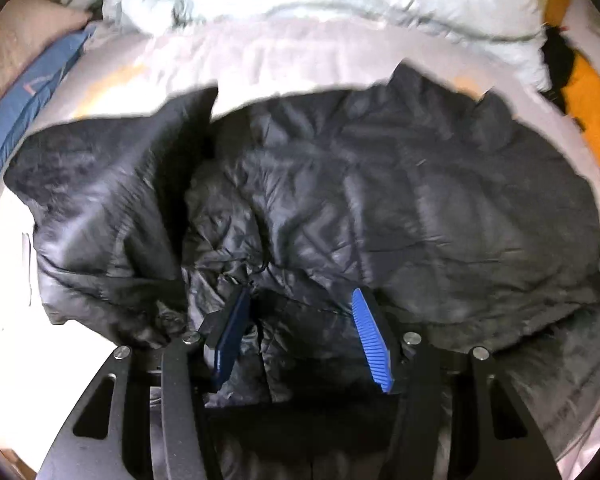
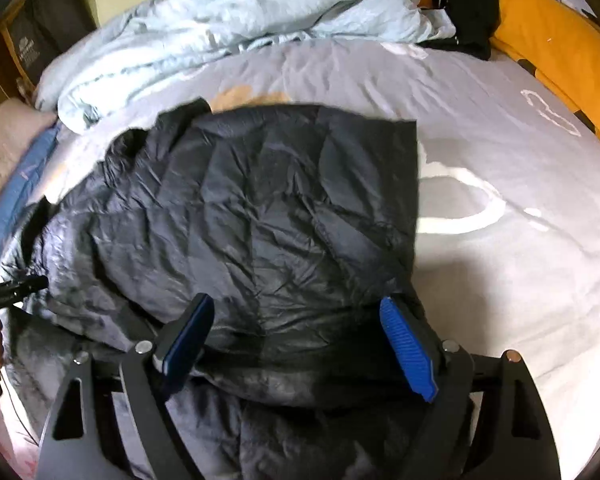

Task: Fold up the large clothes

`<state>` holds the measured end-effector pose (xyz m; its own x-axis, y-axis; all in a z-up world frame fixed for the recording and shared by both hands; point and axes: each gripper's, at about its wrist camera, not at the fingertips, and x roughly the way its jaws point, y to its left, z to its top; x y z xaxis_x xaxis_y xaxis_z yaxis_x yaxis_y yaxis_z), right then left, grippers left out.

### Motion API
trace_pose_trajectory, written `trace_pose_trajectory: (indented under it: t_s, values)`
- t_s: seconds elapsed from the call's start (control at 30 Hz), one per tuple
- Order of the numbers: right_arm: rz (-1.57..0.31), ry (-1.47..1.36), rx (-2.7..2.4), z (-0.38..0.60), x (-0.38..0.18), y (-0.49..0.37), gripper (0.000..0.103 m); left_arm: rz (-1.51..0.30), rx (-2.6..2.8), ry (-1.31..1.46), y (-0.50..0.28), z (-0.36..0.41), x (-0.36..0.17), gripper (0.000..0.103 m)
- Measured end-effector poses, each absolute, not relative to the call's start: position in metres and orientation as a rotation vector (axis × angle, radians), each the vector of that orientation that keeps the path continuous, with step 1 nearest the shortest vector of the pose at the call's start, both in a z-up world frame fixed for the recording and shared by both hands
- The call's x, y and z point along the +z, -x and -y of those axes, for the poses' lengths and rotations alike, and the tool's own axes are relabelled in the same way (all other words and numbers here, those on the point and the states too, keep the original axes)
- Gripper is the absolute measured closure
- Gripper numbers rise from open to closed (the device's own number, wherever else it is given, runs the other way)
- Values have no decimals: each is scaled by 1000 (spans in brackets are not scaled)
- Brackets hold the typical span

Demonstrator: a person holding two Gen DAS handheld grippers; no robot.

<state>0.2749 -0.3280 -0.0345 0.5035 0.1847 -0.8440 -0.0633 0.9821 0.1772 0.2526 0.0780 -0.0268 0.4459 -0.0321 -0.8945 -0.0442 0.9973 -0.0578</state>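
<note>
A large black puffer jacket [image 1: 340, 184] lies spread on a pale grey bed sheet [image 1: 260, 64]. It also fills the middle of the right wrist view [image 2: 260, 208]. My left gripper [image 1: 300, 296] is open just above the jacket's near edge, its blue pads on either side of a crumpled fold. My right gripper [image 2: 296, 304] is open, low over the jacket's near right part, holding nothing. The left gripper's body [image 2: 12, 288] shows at the left edge of the right wrist view. A sleeve or flap [image 1: 112, 184] lies folded over at the left.
A light blue duvet [image 2: 220, 12] is bunched at the far side of the bed. An orange cloth [image 2: 560, 48] and a black garment [image 2: 468, 4] lie at the far right. A blue cloth [image 1: 28, 108] and a pinkish pillow [image 1: 16, 48] lie at the left. The sheet [image 2: 500, 200] is bare right of the jacket.
</note>
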Motion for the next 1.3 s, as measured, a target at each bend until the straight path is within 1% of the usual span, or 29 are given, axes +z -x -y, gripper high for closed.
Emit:
trace_pose_trajectory:
  t_s: [0.1,0.13,0.23,0.3,0.33,0.37,0.47,0.57,0.73,0.8,0.87,0.93,1.03,1.1,1.13,1.2,1.23,1.27,1.3]
  values:
    - [-960,-149,137,331,-19,-269,20,-1013,-40,96,-227,-87,2,48]
    - [-912,-148,115,333,-10,-264,20,-981,-51,106,-219,-92,11,45]
    - [-794,-134,65,337,10,-248,19,-880,-111,137,-203,-106,40,44]
    - [-737,-125,33,341,20,-241,14,-811,-105,140,-192,-121,56,36]
    - [-711,-121,18,342,24,-236,12,-785,-89,146,-197,-127,62,30]
    - [-693,-121,11,343,26,-232,11,-760,-77,159,-197,-130,67,26]
    - [-699,-124,24,344,26,-224,11,-717,-44,203,-197,-155,68,18]
    - [-699,-111,12,345,24,-214,11,-708,-6,256,-207,-182,57,15]
    - [-726,-97,36,339,17,-216,11,-722,32,416,-225,-233,29,15]
    - [-737,-88,45,334,12,-217,11,-692,101,422,-238,-252,23,16]
    - [-747,-70,53,328,7,-219,11,-718,170,416,-255,-270,15,18]
    - [-752,-49,51,324,2,-220,11,-745,208,398,-270,-286,6,22]
    - [-785,-27,66,321,-6,-221,11,-782,244,437,-283,-310,-12,23]
    - [-797,-32,69,321,-8,-223,11,-817,212,488,-291,-322,-28,26]
    - [-800,-38,74,320,-8,-225,11,-827,206,482,-295,-325,-32,30]
    - [-805,-38,83,318,-9,-226,11,-842,226,418,-303,-324,-42,33]
    - [-806,-35,87,317,-9,-226,11,-871,233,388,-309,-324,-49,36]
    - [-808,-26,89,314,-10,-226,11,-898,233,377,-312,-322,-54,43]
    - [-812,-12,87,312,-12,-226,11,-922,232,371,-315,-322,-60,46]
